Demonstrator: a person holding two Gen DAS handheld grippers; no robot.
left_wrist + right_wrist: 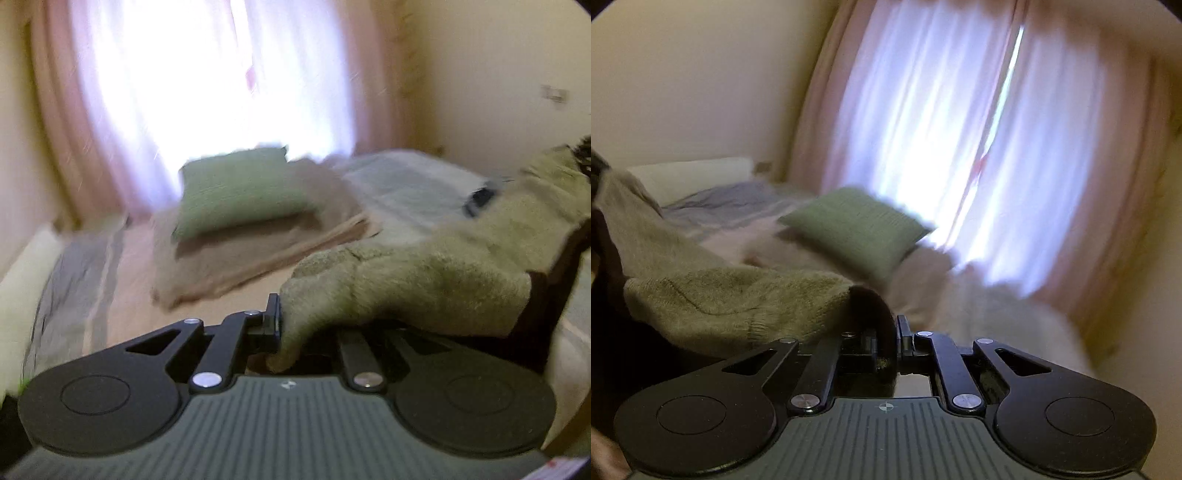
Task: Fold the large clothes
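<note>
left wrist view, left gripper (282, 325) pinching fuzzy green garment (424, 266), right gripper (895, 339) likewise

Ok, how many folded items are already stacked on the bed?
2. A green folded garment lies on top of a beige folded blanket on the bed, in front of the curtain. Blur could hide further layers within the stack.

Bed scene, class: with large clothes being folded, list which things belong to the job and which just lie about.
Job:
sweater, pinched at each end
left gripper
right gripper

Lying about:
green cushion
beige blanket under the cushion
striped sheet
curtain
</note>
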